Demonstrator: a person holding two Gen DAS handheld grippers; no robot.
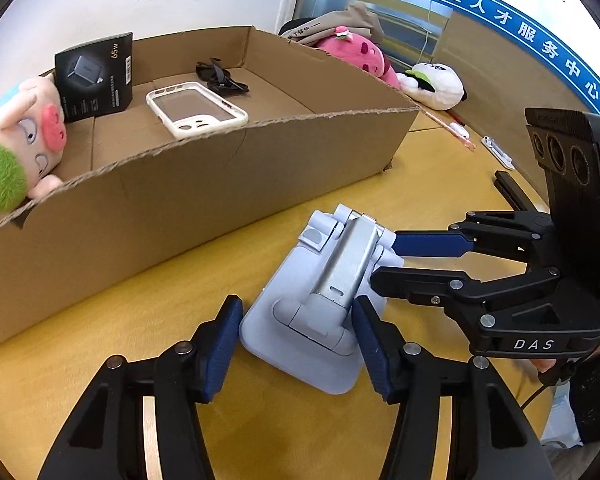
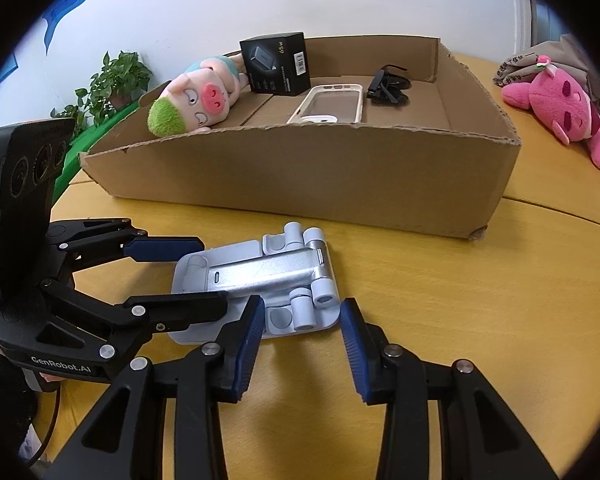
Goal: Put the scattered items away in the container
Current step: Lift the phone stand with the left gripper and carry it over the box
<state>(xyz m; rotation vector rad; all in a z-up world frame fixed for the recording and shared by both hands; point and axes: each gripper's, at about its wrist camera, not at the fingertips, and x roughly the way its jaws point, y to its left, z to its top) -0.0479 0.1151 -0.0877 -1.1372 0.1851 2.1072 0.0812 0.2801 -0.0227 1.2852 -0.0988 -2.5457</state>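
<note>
A pale blue folding phone stand (image 1: 336, 272) (image 2: 260, 276) lies flat on the yellow table, just in front of the cardboard box (image 1: 220, 200) (image 2: 300, 176). My left gripper (image 1: 298, 308) (image 2: 214, 276) straddles the stand's base, with a blue pad against each side edge. My right gripper (image 2: 300, 308) (image 1: 384, 260) comes in from the other side and is closed on the hinge end of the same stand. Inside the box lie a pig plush (image 1: 24, 136) (image 2: 192, 104), a black charger box (image 1: 94, 76) (image 2: 276, 64), a white phone case (image 1: 196, 108) (image 2: 328, 106) and a black folded item (image 1: 220, 76) (image 2: 386, 88).
A pink plush (image 1: 360, 54) (image 2: 556, 108) and a white plush (image 1: 436, 84) lie on the table beyond the box. A pink pen (image 1: 452, 128) and a small white item (image 1: 498, 152) rest near them. A potted plant (image 2: 112, 80) stands by the wall.
</note>
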